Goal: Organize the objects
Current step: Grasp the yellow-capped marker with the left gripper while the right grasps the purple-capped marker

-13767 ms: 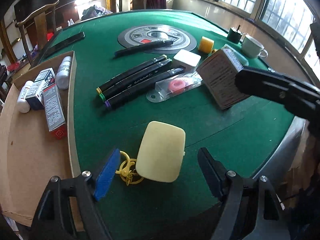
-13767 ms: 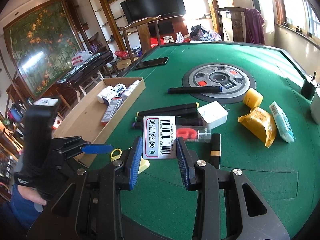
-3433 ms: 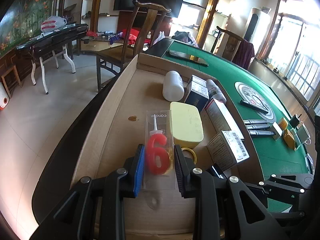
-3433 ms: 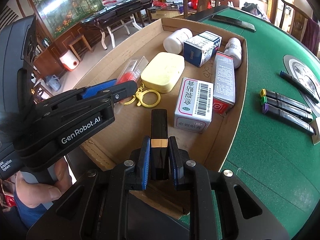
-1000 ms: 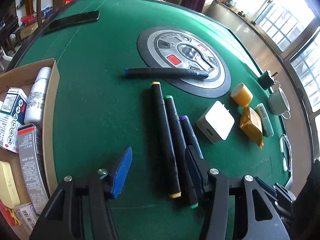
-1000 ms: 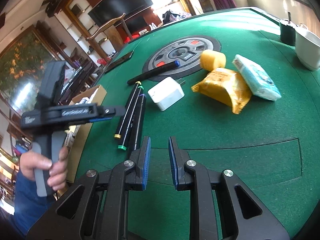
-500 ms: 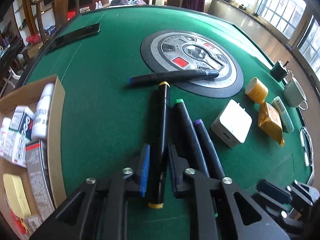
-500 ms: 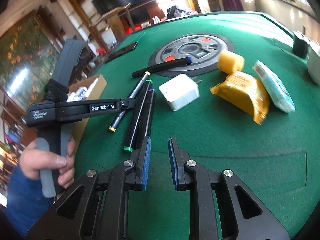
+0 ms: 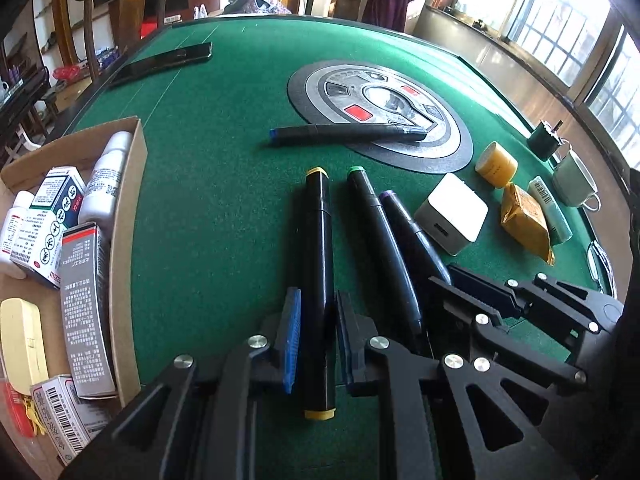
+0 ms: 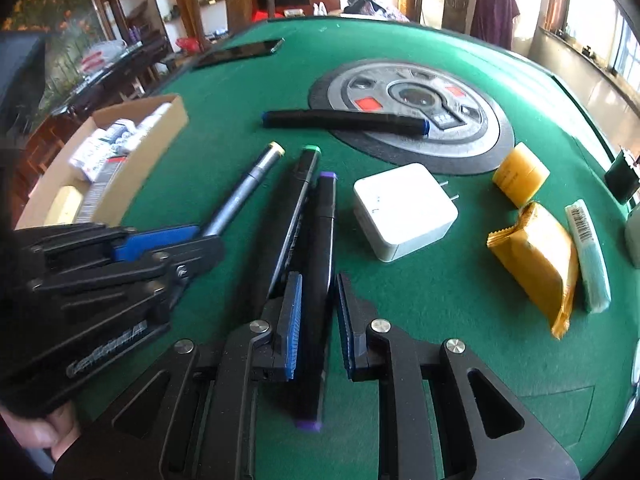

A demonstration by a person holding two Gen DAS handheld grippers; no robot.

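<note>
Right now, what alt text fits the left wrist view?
Left gripper shut on the yellow-capped marker on green felt; green and purple markers lie beside it, a box of packets at left.

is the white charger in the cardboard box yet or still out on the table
Out. The white charger sits on the green table felt beside the purple-capped marker, prongs showing, well apart from the cardboard box.

Green felt table [image 9: 224, 168]; black markers, yellow-capped marker [image 9: 316, 264], seemingly purple-capped marker [image 10: 322, 240].
</note>
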